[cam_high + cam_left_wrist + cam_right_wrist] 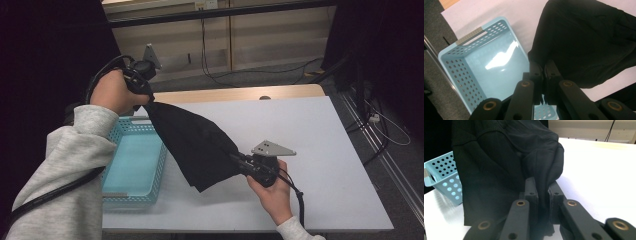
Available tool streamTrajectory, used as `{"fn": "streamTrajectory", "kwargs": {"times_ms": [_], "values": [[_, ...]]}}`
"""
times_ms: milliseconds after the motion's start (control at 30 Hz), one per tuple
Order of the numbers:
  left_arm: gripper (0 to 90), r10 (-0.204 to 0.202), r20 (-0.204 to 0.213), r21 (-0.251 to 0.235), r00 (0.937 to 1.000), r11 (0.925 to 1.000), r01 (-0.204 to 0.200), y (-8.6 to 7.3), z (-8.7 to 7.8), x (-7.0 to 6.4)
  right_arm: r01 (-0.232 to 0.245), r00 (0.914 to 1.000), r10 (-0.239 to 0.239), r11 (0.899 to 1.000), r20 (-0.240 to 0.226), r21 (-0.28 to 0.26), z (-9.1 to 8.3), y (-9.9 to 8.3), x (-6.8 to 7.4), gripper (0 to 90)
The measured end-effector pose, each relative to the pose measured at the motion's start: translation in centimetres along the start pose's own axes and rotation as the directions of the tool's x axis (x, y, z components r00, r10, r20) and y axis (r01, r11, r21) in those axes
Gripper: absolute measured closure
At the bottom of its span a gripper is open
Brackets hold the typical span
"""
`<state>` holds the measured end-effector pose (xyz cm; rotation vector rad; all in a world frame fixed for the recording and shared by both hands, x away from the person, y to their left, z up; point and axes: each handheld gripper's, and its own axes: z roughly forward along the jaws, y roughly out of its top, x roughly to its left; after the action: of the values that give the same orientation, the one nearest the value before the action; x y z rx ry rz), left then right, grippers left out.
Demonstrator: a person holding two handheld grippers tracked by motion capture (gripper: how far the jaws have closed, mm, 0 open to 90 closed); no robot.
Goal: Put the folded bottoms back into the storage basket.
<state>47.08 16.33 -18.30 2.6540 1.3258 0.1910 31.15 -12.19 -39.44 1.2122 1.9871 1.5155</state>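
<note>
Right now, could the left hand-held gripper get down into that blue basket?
Probably yes: the left hand-held gripper hangs above the open blue basket, but it is clamped on the black cloth, which would follow.

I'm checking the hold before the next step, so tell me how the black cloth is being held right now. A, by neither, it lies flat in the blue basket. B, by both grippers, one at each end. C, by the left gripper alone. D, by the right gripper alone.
B: the left gripper pinches the raised end of the black cloth and the right gripper clamps its lower end, so it hangs stretched between them beside the blue basket.
</note>
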Motion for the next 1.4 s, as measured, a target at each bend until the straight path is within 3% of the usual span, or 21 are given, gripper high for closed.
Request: {"fn": "streamTrajectory", "kwargs": {"times_ms": [800, 1400], "values": [[86.9, -0.035, -0.036, -0.030, 0.9987, 0.9990, 0.034, -1.8, -4.1, 2.2, 0.031, 0.9980, -0.032, 0.999, -0.054, -0.025, 2.2, 1.9, 3.1, 81.4], [87.0, -0.108, -0.058, -0.037, 0.9925, 0.9937, 0.106, -4.3, -5.7, 5.3, 0.063, 0.9914, -0.067, 0.997, -0.112, -0.039, 4.2, 3.5, 5.7, 81.4]]}}
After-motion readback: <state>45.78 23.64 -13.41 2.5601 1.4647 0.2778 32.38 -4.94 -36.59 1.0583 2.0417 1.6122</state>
